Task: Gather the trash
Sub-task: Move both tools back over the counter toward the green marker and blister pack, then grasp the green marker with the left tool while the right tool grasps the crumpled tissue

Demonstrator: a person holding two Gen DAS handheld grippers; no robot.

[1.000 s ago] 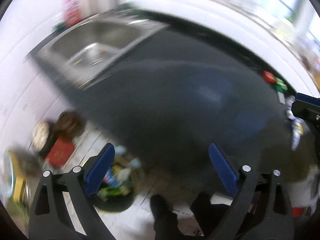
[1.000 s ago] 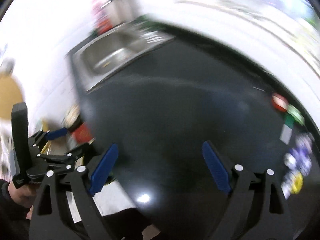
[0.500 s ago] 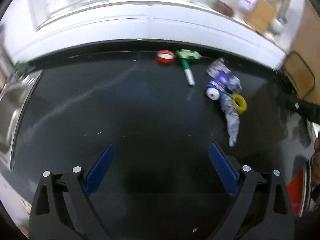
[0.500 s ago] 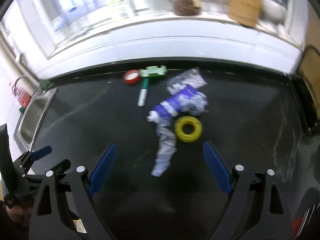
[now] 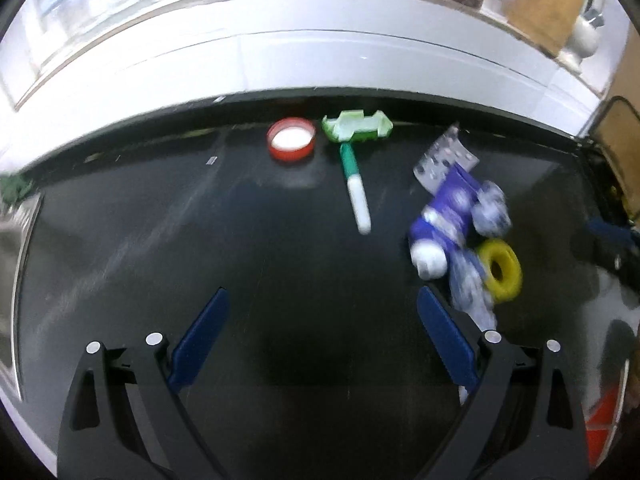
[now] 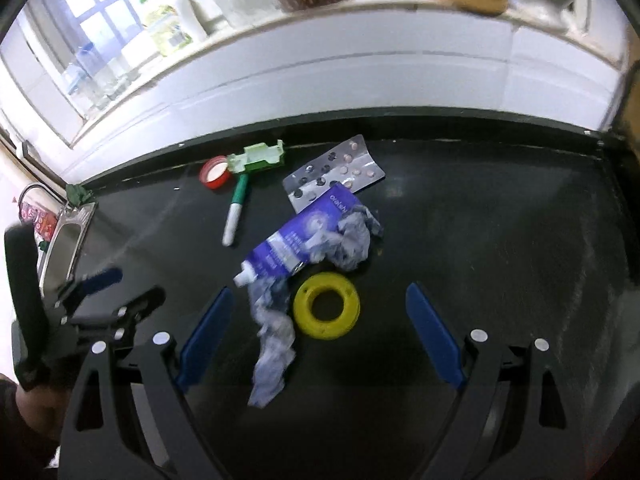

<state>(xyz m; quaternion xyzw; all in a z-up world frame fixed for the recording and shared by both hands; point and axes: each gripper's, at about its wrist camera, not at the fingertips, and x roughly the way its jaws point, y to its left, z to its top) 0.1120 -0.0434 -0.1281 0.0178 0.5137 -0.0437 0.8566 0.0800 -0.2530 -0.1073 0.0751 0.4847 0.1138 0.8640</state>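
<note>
While both the left gripper [image 5: 322, 326] and right gripper [image 6: 320, 330] were held open and empty above the black counter [image 6: 500, 240], a crumpled wrapper [image 6: 272, 332] draped beside the yellow ring [image 6: 326, 311] risked being snagged and dragged if the ring was seized.

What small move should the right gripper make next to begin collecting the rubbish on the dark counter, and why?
Probably lower the right gripper onto the yellow ring. Its jaws stand wide open and empty, and the ring lies flat on the counter roughly midway between them, nearer than the purple tube. The crumpled wrapper lies right beside the ring, so it may get caught too.
</note>
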